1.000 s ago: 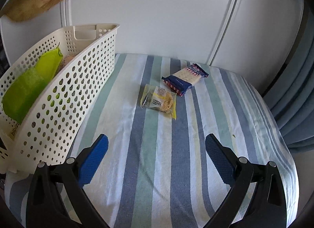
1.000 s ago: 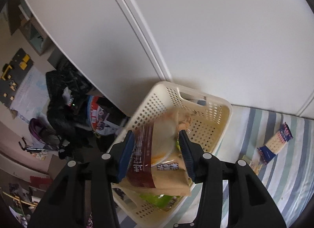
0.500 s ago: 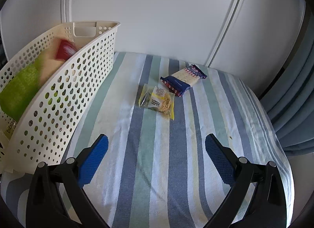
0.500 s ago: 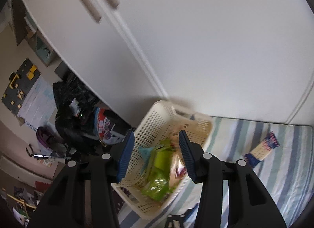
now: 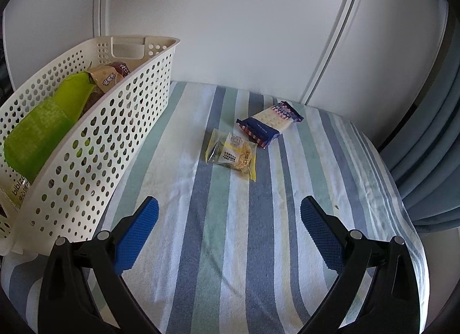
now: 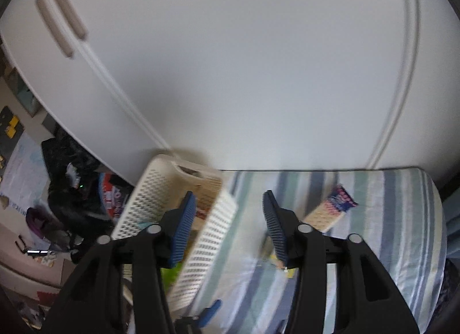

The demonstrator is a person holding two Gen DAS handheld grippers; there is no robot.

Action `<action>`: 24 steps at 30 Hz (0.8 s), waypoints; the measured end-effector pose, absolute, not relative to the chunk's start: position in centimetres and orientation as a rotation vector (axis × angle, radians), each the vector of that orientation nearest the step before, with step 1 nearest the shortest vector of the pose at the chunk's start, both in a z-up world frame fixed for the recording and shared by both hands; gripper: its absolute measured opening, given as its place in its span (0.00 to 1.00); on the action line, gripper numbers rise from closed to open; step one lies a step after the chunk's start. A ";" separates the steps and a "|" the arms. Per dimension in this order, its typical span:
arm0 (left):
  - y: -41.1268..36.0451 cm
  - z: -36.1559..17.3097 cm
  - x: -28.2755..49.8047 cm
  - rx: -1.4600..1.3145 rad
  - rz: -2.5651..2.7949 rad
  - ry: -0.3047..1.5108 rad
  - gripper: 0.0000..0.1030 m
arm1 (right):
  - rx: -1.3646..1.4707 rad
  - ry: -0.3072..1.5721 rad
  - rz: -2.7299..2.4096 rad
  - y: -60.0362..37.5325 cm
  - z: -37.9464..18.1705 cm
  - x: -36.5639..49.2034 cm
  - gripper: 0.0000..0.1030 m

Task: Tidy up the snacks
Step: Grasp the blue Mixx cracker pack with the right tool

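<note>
Your right gripper [image 6: 230,224] has dropped its brown packet into the perforated cream plastic basket [image 5: 95,144] and swung away, fingers wide and empty. Right of the basket, the yellow cellophane-wrapped cookie [image 5: 233,154] lies dead ahead of your left gripper [image 5: 228,230], also wide, long axis slanting right.

I'm seeing the cream perforated basket [image 5: 95,144] sitting at the left edge of the striped desk, holding a lime-green pouch [image 5: 46,127] lying lengthwise and a tan-and-brown packet [image 5: 110,76] resting toward its far end. Out on the cloth, a yellow-edged clear cake wrapper [image 5: 234,153] is lying flat, its corner touching a navy cracker pack [image 5: 268,123] angled just behind it.
</note>
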State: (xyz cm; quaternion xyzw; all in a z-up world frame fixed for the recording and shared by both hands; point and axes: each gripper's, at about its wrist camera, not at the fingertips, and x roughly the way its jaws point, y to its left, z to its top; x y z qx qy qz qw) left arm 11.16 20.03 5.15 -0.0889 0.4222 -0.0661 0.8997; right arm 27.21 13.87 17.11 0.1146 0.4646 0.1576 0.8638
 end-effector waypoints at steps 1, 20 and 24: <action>20.0 5.2 11.2 -0.184 -0.135 0.873 0.97 | 0.245 0.974 0.308 13.2 16.7 27.3 0.65; 21.9 5.6 11.5 -0.242 -0.109 0.850 0.97 | 0.389 1.168 0.115 4.1 4.3 29.5 0.70; 22.7 5.9 11.6 -0.248 -0.099 0.842 0.97 | 0.453 1.223 0.097 3.5 1.1 30.4 0.70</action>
